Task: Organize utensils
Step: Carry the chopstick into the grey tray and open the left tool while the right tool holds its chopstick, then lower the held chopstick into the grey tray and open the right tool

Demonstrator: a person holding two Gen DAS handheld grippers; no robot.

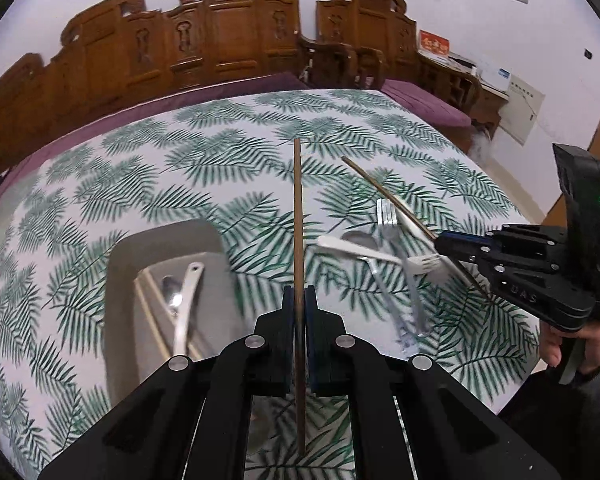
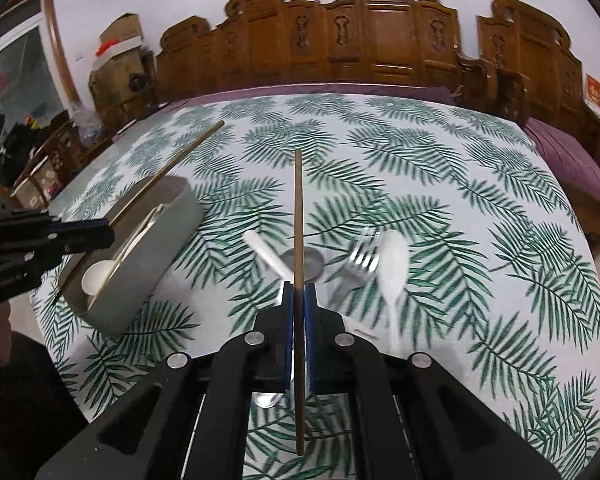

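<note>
1. A grey tray (image 1: 120, 264) is sitting on the leaf-patterned desk (image 1: 220, 152), holding what look like blurred utensils.
2. The left claw (image 1: 299, 300) is pinching one brown chopstick (image 1: 298, 208).
3. The right claw (image 2: 299, 296) is gripping another chopstick (image 2: 298, 208) above loose forks (image 2: 362, 258).
</note>
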